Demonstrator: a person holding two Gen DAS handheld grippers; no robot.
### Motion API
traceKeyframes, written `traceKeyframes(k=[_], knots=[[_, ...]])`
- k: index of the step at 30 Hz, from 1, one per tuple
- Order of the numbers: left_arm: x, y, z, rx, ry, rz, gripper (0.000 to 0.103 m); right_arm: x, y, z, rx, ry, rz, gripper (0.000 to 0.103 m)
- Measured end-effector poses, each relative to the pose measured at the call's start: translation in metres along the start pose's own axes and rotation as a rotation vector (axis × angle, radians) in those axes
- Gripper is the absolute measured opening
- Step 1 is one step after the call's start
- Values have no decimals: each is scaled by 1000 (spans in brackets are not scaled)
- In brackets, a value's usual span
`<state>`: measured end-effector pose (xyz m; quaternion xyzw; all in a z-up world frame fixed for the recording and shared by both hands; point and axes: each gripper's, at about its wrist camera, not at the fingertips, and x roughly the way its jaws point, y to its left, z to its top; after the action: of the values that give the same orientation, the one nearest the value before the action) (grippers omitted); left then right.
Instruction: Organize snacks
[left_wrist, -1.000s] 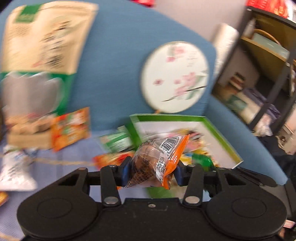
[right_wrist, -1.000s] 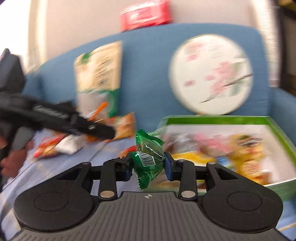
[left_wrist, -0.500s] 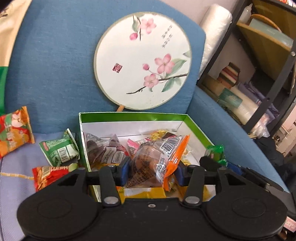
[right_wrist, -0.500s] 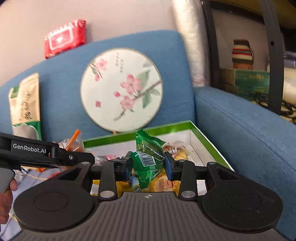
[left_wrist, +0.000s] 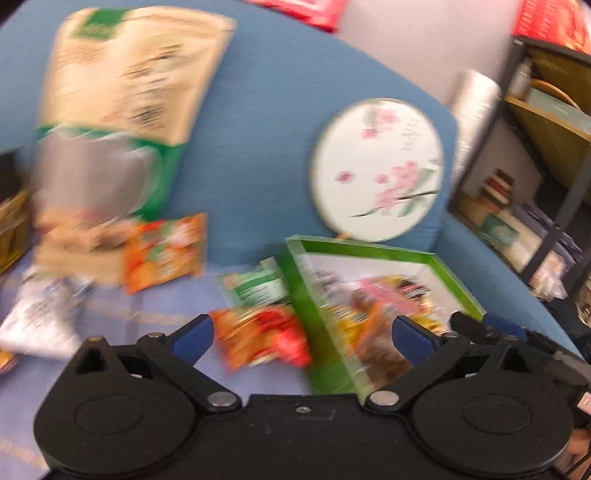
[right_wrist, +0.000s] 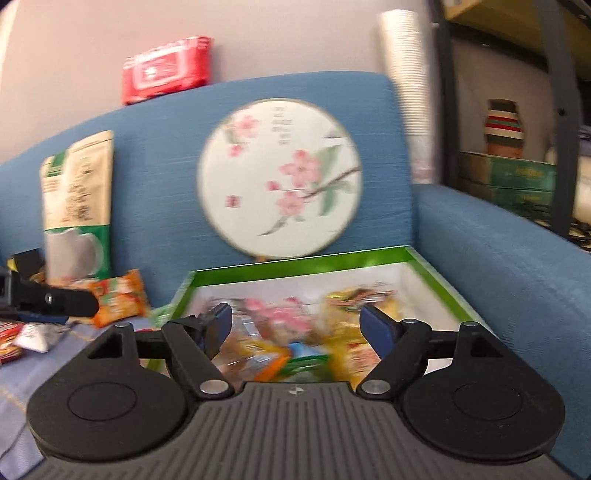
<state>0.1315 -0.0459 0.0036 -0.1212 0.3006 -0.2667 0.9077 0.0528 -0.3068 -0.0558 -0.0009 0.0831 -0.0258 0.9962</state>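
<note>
Motion blur is smearing the tall beige-and-green stand-up pouch (left_wrist: 110, 122) leaning on the blue sofa back, so its print is staying unreadable, and the red-and-orange foil packet (left_wrist: 258, 339) between the left gripper's spread fingers is dissolving into streaks. Inside the green-rimmed white cardboard box (right_wrist: 295, 264), the heaped wrapped snacks (right_wrist: 295, 332) are blurring together, the right gripper's black body covering the nearest ones.

Blue fabric sofa (right_wrist: 498, 258) against pale wall (right_wrist: 74, 55); dark metal shelving (left_wrist: 554, 206) at right.
</note>
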Motion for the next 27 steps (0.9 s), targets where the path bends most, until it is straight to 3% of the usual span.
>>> traceKeyframes(k=[6,9,13,19,22,23,24,27], knots=[[-8,41,-20,-48,31,81,103,-1,48,-15,-143,27,88,103],[6,49,-10,-116,33,53,103,0,61,-18,-177,18,110,103],[37,42,3,-127,13,29,103,0,61,-19,-204,12,102,103],[96,38,15,-213,86,34,103,4,49,-17,-142,23,92,103],[111,37,11,-151,118,24,103,7,47,-18,-146,35,86,103],[108,36,10,-135,121,17,78,7,47,-18,-148,37,86,103],[103,36,8,-122,136,-4,70,7,47,-18,-148,39,89,103],[78,41,-4,-80,170,-46,68,4,53,-18,-151,39,117,103]])
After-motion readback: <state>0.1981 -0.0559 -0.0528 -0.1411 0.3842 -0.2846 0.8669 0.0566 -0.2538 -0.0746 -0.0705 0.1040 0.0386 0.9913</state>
